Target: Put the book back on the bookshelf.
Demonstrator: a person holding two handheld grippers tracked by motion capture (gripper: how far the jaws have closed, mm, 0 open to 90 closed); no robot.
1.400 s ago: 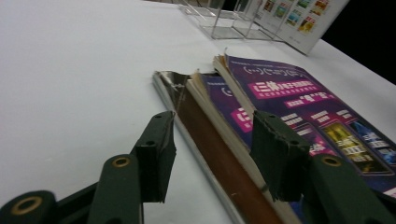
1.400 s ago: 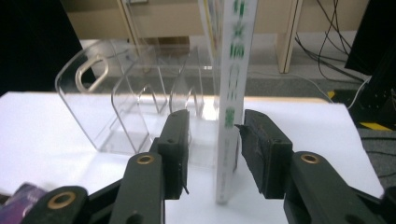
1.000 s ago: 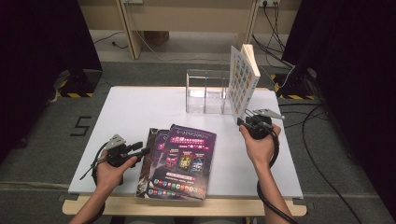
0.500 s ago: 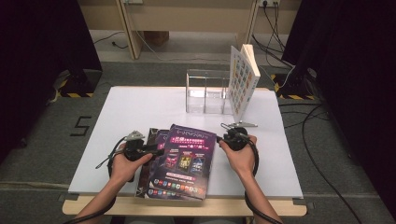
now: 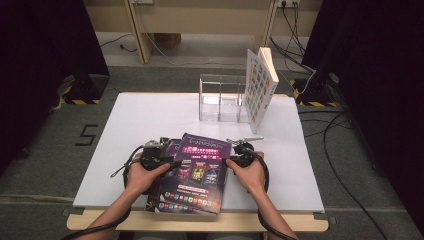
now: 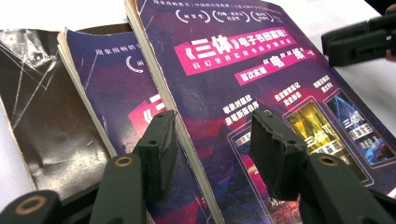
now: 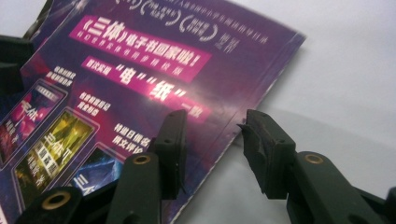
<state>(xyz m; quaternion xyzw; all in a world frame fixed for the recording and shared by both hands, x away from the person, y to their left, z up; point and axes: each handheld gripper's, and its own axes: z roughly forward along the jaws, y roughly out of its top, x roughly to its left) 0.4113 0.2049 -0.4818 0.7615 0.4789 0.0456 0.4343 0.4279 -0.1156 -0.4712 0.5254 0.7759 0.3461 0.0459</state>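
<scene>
My left tongs (image 6: 210, 140) stand apart, one jaw on each side of the spine edge of the top purple book (image 5: 196, 172), not pressing it. My right tongs (image 7: 212, 135) have just been opening and straddle that book's opposite edge, also not clamped. The book lies at the near edge of the white table (image 5: 150, 115), on a second purple book (image 6: 116, 88). Farther off stands a clear plastic rack (image 5: 220, 97) with an upright book (image 5: 260, 87) leaning beside it.
</scene>
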